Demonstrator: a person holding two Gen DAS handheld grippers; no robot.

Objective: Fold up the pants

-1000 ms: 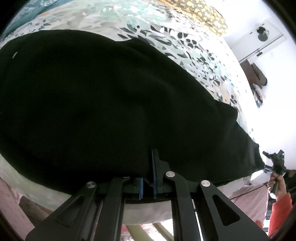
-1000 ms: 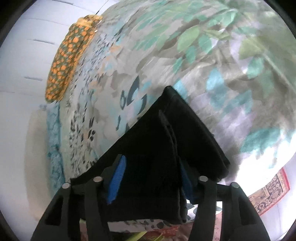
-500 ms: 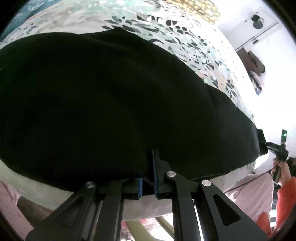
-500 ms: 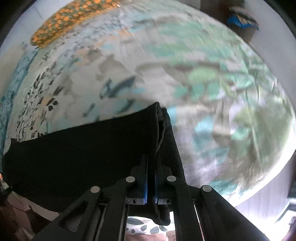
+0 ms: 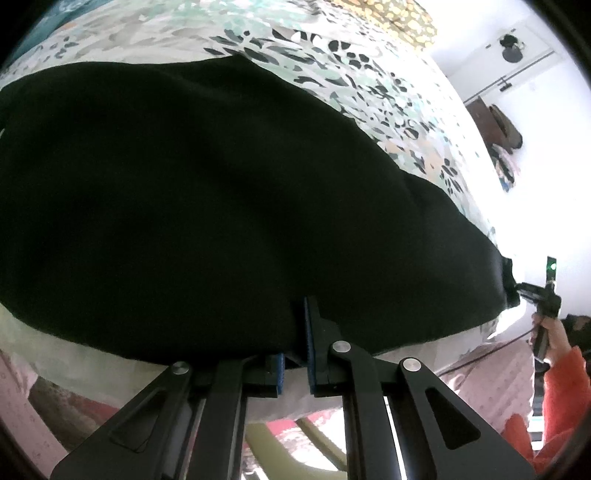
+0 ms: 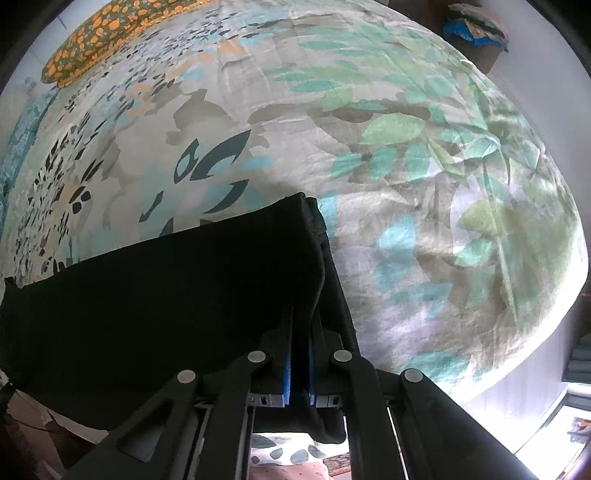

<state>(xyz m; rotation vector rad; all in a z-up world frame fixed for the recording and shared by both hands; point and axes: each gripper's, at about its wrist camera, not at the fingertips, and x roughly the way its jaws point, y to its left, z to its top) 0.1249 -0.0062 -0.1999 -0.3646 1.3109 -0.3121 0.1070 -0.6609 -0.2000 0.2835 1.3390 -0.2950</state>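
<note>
Black pants [image 5: 221,192] lie stretched across a bed with a leaf-print sheet [image 5: 369,77]. My left gripper [image 5: 295,332] is shut on their near edge, and cloth hides one blue pad. At the far right of the left wrist view, my right gripper [image 5: 532,290] pinches the pants' end, held by a hand [image 5: 554,332] in an orange-red sleeve. In the right wrist view, the right gripper [image 6: 302,325] is shut on the doubled black end of the pants [image 6: 166,295], with cloth between its blue pads.
An orange-patterned pillow [image 6: 110,33] lies at the bed's far end. The leaf-print sheet [image 6: 424,184] stretches bare to the right of the pants. A box with blue cloth [image 6: 476,33] stands beyond the bed. Clothes [image 5: 506,129] hang on the white wall. A rug shows below the bed's edge.
The right gripper closed on the pants' end and rolled, swinging its view across the bed. The pants now lie straighter between the two grippers. The left gripper kept its grip.
</note>
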